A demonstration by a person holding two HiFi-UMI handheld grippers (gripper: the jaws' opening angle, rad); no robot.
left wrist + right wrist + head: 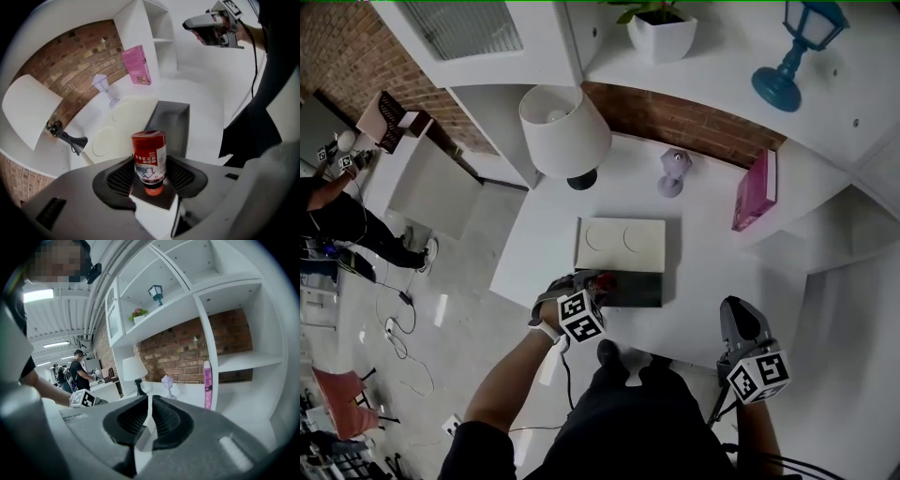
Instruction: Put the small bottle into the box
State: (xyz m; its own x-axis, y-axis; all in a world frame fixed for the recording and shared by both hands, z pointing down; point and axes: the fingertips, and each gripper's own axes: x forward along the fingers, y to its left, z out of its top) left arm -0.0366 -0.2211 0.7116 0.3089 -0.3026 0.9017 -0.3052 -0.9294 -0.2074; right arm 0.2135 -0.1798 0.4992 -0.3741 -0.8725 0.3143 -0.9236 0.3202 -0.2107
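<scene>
1. The left gripper point(149, 174) is squeezing the small bottle point(149, 154) tight; the bottle is hanging just beside the left end of the dark box point(172, 123).
2. The right gripper point(149, 420) is sitting closed and empty, well apart on the right.

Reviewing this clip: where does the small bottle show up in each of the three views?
Head view: the small bottle is lower centre, at the tip of the left gripper, by the dark box.
Left gripper view: small bottle at centre, clamped in that gripper.
Right gripper view: not in it.
Shared landmark: the pink book, seen in all three.
</scene>
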